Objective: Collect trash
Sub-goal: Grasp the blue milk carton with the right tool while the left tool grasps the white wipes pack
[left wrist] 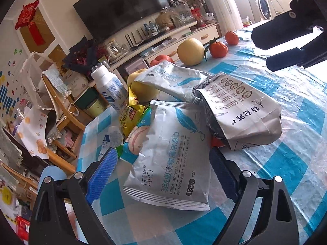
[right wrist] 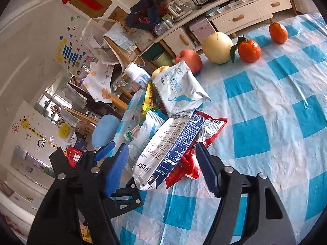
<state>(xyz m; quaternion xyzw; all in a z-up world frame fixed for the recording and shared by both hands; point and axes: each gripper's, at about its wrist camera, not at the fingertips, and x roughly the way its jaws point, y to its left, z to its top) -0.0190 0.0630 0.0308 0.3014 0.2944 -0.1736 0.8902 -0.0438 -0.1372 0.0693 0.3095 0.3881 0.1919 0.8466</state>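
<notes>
A heap of empty packets lies on the blue-and-white checked tablecloth (right wrist: 265, 122). My left gripper (left wrist: 163, 173) is open, its blue pads on either side of a white wipes packet with a blue feather (left wrist: 169, 159). A second wipes packet (left wrist: 173, 79) lies behind it. My right gripper (right wrist: 161, 169) is open around the end of a grey and navy snack bag (right wrist: 163, 149), which lies over red wrappers (right wrist: 204, 130). One pad is close to the red wrappers. Yellow (left wrist: 130, 114) and peach-printed (left wrist: 134, 138) wrappers lie at the heap's left.
A white bottle (left wrist: 110, 85) and a yellow apple (left wrist: 143, 87) stand behind the heap. A red apple (right wrist: 188, 59), a pale pear (right wrist: 217, 47) and two oranges (right wrist: 249, 50) line the far edge. The table edge is left of the heap, with wooden chairs (left wrist: 61, 106) beyond.
</notes>
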